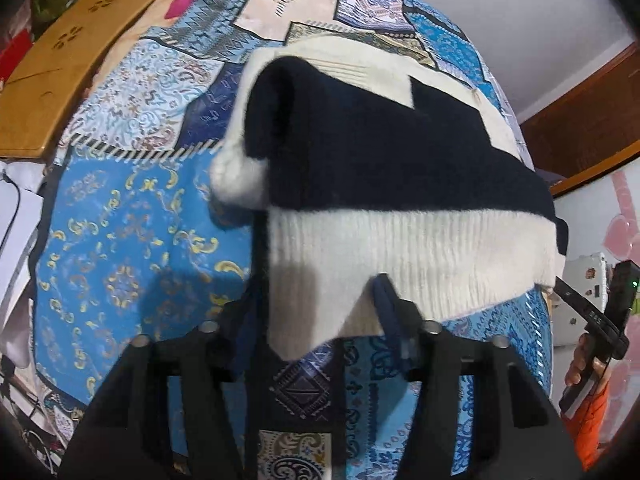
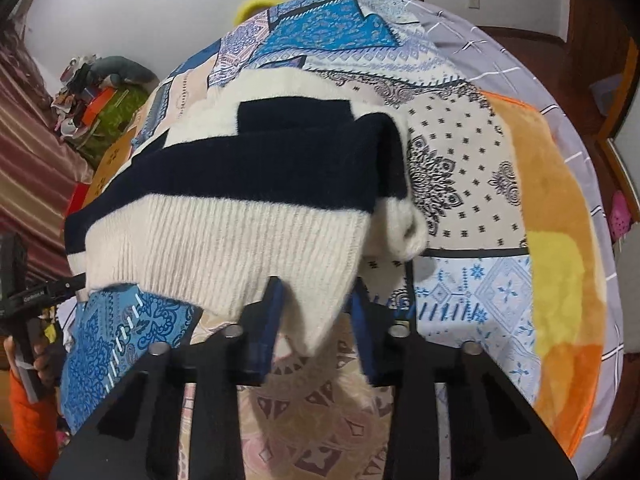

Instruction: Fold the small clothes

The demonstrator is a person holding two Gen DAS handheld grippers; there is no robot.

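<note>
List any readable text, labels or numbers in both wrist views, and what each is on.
No text reads for certain.
Left gripper body, seen at the edge of the right view: a small white print, too blurred to read.
Sweater, bedspread, wooden board: patterns and cut-outs only, no words.
Wall plate: no marking legible.

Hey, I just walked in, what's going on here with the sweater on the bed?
A person with a handheld gripper in each hand is folding a small navy and cream sweater on a patchwork bedspread. Both sleeves look already folded in. The left gripper and the right gripper each grip a corner of the cream ribbed hem, lifted off the bedspread, probably to fold it up over the body.
</note>
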